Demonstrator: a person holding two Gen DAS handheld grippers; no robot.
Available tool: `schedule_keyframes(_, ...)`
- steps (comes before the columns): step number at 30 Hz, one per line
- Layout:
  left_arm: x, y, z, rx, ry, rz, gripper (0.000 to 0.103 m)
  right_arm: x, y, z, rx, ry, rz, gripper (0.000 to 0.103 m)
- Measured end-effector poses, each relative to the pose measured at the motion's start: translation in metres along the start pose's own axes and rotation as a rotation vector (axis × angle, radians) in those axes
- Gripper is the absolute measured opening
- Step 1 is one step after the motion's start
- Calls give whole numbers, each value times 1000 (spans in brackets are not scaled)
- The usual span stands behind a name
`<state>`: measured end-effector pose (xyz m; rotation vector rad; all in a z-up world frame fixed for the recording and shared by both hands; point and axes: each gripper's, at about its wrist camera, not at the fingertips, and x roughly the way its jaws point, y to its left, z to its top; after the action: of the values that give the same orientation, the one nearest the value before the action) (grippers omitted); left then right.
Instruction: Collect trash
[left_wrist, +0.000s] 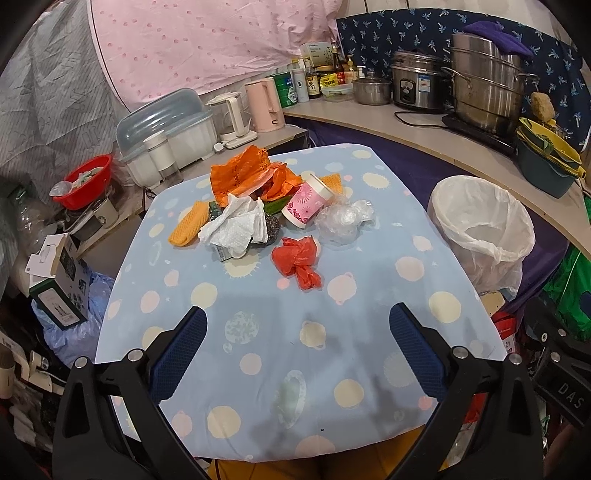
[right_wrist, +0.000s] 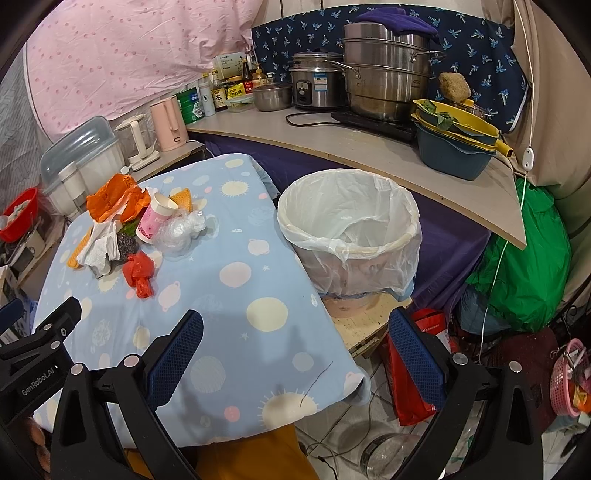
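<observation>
A heap of trash lies at the far middle of the blue spotted table: an orange wrapper, white crumpled tissue, a pink paper cup on its side, clear crumpled plastic and a red plastic bag nearest me. A bin lined with a white bag stands right of the table. My left gripper hovers open over the table's near half, well short of the heap. My right gripper is open above the table's right corner, with nothing between its fingers.
A counter behind the bin carries steel pots, a rice cooker, bottles and stacked basins. Kettles and a plastic box stand behind the table. A red bowl and boxes crowd the left; a green bag and red packet lie on the right floor.
</observation>
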<state>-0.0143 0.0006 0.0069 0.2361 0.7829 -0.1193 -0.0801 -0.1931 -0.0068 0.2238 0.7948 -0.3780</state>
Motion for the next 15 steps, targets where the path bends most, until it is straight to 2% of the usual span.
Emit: schedule_keyframes(15,3,1,-1,-4,19,-2,95,0,1,-1,0,-1,0,96)
